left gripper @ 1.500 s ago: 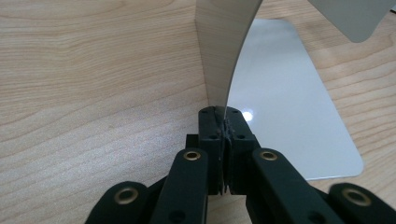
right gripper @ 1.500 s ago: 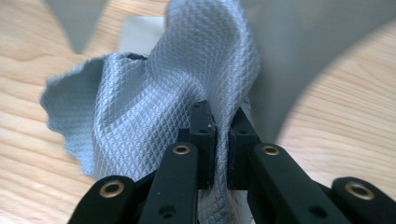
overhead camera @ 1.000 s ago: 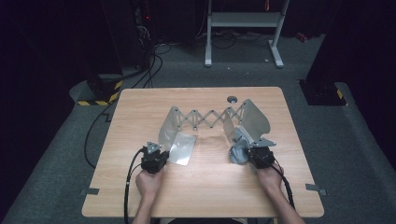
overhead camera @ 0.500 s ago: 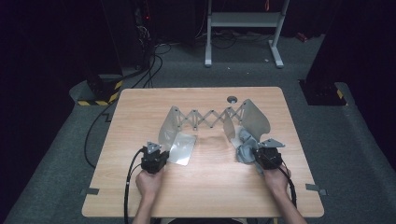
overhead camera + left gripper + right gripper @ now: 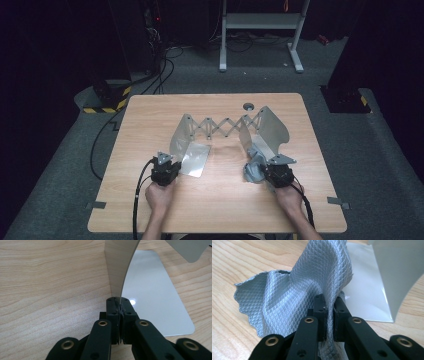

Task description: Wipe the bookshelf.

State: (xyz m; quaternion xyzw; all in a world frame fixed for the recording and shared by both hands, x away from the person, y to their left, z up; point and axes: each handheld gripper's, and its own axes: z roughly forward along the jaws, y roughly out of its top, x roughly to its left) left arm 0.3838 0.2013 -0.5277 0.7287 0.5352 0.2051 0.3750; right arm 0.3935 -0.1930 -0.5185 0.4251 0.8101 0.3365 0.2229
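Since the earlier frames, the right hand has slid a little toward the near right of the tabletop [image 5: 215,210], drawing the grey cloth [image 5: 254,167] with it, while the left hand has kept its place.

On the tabletop stands a metal rack [image 5: 220,127]: two curved upright plates joined by a scissor lattice, each with a flat shiny foot lying on the wood. The cloth sits at the foot of the right plate, bunched and partly lifted, touching that plate.

The left tongs [image 5: 120,308] are closed tight on the lower edge of the left upright plate [image 5: 120,267], steadying the rack. The right tongs [image 5: 329,306] are pinched on a fold of the quilted cloth [image 5: 294,297], which rises above them and drapes to the wood on one side.

To do this step well, I judge the left grip should stay firm and unmoving so the rack neither slides nor folds, while the right hand draws the cloth slowly and low, clear of the plate's edge, so it does not snag.

Both forearms come in from the near edge, wrists level, the tongs pointing forward and slightly down, well apart at either end of the rack.
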